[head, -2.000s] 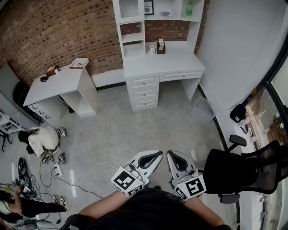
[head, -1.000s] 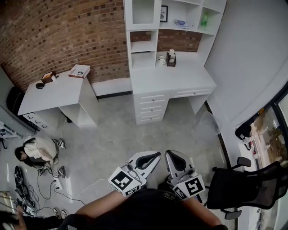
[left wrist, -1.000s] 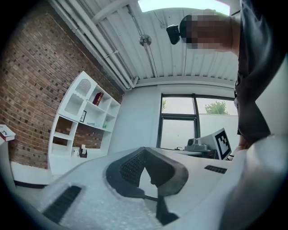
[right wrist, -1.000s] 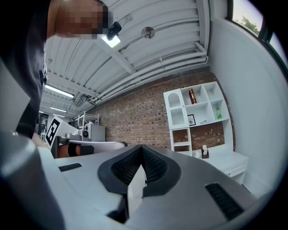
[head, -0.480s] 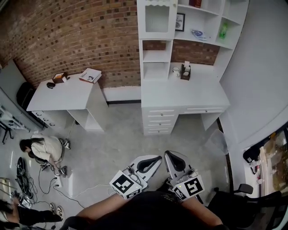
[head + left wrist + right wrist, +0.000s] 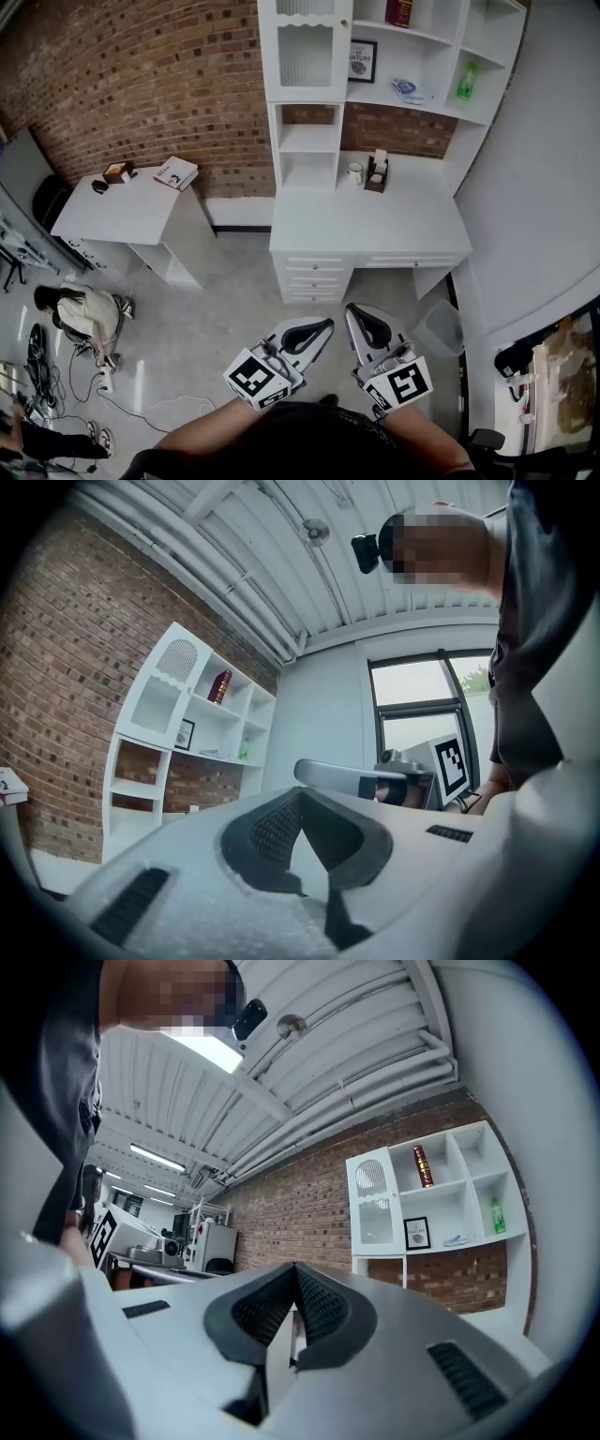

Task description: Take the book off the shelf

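Holding both tools low and near me: left tool (image 6: 319, 326) and right tool (image 6: 359, 313) each have jaws pressed together, empty. Dark red hardback book (image 6: 398, 11) stands upright on the top shelf of the tall white shelf unit (image 6: 306, 96), far ahead above the white surface (image 6: 375, 225), well apart from both tools.

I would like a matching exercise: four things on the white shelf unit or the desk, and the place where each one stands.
Things:
1. red book
2. green bottle
3. mug
4. framed picture

Places:
A. on the desk, below the shelves
B. second row, rightmost compartment
C. top row
D. second row, just right of the cupboard door

Pairs: 1-C, 2-B, 3-A, 4-D
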Action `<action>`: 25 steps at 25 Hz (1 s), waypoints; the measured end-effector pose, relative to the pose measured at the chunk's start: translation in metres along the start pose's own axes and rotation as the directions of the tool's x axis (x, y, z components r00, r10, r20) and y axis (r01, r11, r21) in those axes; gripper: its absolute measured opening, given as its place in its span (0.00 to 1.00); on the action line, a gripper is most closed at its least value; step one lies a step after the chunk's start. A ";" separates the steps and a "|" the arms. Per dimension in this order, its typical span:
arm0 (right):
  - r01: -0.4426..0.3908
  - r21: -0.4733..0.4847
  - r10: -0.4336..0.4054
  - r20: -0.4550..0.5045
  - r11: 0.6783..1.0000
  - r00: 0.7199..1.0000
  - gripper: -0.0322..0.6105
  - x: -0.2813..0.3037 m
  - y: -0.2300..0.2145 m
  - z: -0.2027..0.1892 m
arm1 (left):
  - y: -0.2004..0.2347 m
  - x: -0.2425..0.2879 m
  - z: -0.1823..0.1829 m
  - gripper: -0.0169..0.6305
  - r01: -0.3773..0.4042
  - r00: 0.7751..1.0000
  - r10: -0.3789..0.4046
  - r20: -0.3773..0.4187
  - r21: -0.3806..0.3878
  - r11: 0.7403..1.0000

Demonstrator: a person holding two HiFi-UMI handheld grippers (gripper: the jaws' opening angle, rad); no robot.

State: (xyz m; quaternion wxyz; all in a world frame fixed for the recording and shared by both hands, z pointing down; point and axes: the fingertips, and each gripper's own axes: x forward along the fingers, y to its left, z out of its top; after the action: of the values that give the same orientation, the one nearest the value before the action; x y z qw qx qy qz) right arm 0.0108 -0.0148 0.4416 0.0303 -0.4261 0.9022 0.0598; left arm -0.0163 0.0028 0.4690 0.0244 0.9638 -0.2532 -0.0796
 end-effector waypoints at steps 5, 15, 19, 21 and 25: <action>-0.001 -0.029 0.002 0.016 1.000 1.000 0.07 0.001 -0.045 0.006 | 0.009 0.041 -0.001 0.04 -0.001 1.000 0.001 -0.015 0.016 1.000; 0.050 -0.153 -0.054 -0.023 0.987 0.998 0.07 0.036 -0.102 -0.001 | 0.066 0.103 -0.005 0.04 0.050 0.999 -0.050 0.002 0.003 0.999; 0.077 -0.207 -0.089 -0.049 0.975 0.995 0.07 0.069 -0.129 -0.004 | 0.104 0.130 0.002 0.04 0.100 0.995 -0.100 0.023 0.012 0.995; 0.097 -0.218 -0.110 -0.050 0.971 0.993 0.07 0.089 -0.145 -0.002 | 0.127 0.143 0.006 0.04 0.121 0.992 -0.122 0.032 0.015 0.993; 0.145 -0.219 -0.151 -0.010 0.965 0.988 0.07 0.139 -0.180 0.010 | 0.177 0.164 0.024 0.04 0.162 0.985 -0.163 0.048 0.030 0.986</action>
State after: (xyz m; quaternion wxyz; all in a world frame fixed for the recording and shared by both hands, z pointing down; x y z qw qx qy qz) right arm 0.0614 -0.2334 0.4024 -0.0243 -0.4938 0.8562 0.1499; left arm 0.0350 -0.2322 0.4380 -0.0013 0.9792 -0.1751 -0.1021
